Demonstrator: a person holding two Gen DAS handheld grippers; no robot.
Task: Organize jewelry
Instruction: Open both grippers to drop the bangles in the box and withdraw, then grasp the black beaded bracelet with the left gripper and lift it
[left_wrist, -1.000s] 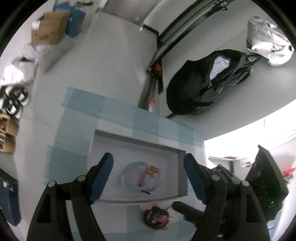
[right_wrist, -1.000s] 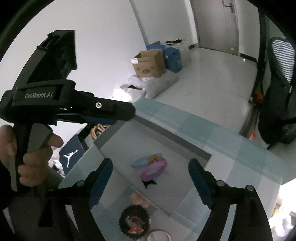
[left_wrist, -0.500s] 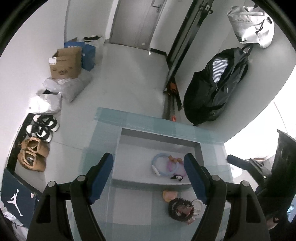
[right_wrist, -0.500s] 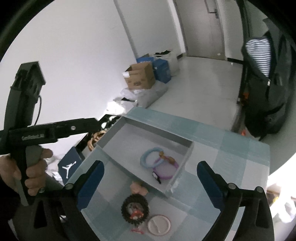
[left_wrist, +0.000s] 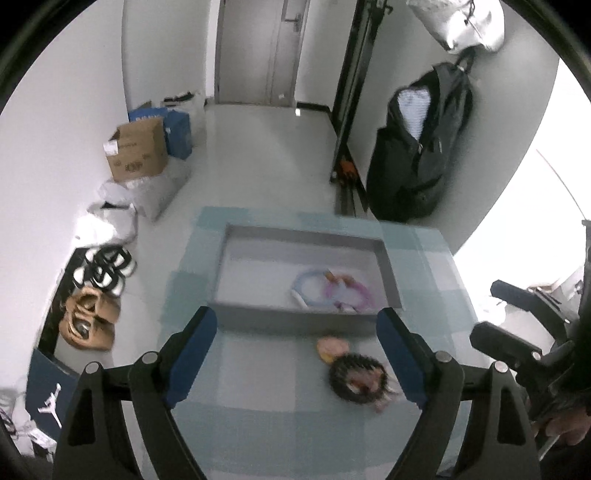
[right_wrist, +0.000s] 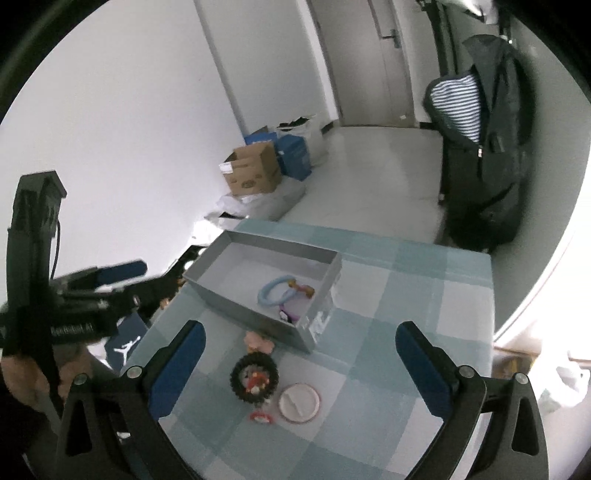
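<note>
A grey open box (left_wrist: 258, 310) (right_wrist: 243, 306) stands on a blue checked tablecloth (left_wrist: 258, 387) (right_wrist: 406, 302). Inside lie a light blue bangle (left_wrist: 306, 286) (right_wrist: 271, 291), a pink bangle (left_wrist: 351, 295) (right_wrist: 295, 308) and a small orange piece (right_wrist: 304, 288). In front of the box lie a peach hair piece (left_wrist: 332, 347) (right_wrist: 258, 340), a black spiky bracelet (left_wrist: 356, 376) (right_wrist: 254, 376), a white round lid (right_wrist: 299, 401) and a small red charm (right_wrist: 261, 416). My left gripper (left_wrist: 297, 362) and right gripper (right_wrist: 301, 363) are both open, empty, held well above the table.
Beyond the table's far edge the floor holds a cardboard box (left_wrist: 136, 155) (right_wrist: 255, 171), blue boxes (left_wrist: 177, 129), white bags (left_wrist: 118, 210) and shoes (left_wrist: 92, 295). A black backpack (left_wrist: 417, 155) (right_wrist: 480, 147) leans on the right wall. A closed door (left_wrist: 255, 55) is at the back.
Both grippers have risen and pulled back from the box. The views now take in the whole table and room. The jewelry has not moved.
</note>
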